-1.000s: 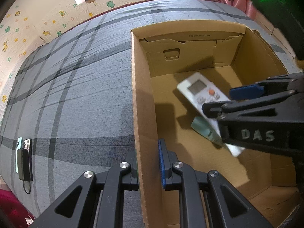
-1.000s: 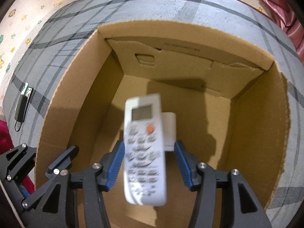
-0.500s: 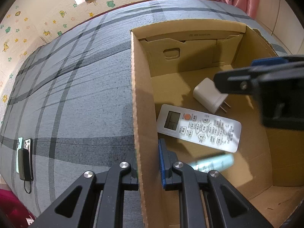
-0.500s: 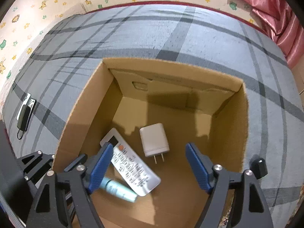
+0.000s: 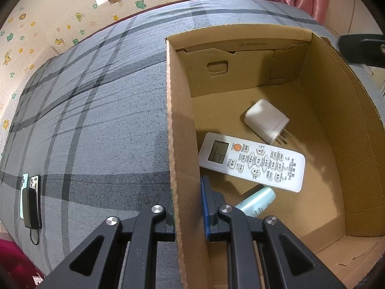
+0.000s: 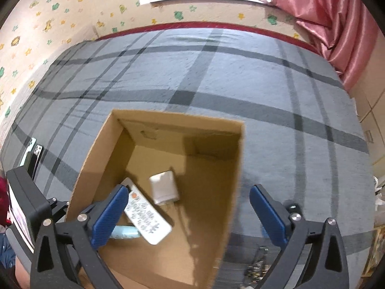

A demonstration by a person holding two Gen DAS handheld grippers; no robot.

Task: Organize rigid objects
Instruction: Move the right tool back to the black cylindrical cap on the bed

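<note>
Jaws of the right gripper (image 6: 189, 214) have just opened wide, empty, above the cardboard box (image 5: 182, 125); the left gripper (image 5: 189, 208) should keep pinching the box wall firmly.

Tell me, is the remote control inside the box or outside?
Inside: the remote control lies flat on the cardboard box floor, display up.

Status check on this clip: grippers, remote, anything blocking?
Left gripper shut on cardboard box wall. Right gripper open, jaws just widened, nothing between. Remote control flat in box, overlapping mint tube, beside charger. No obstruction.
</note>
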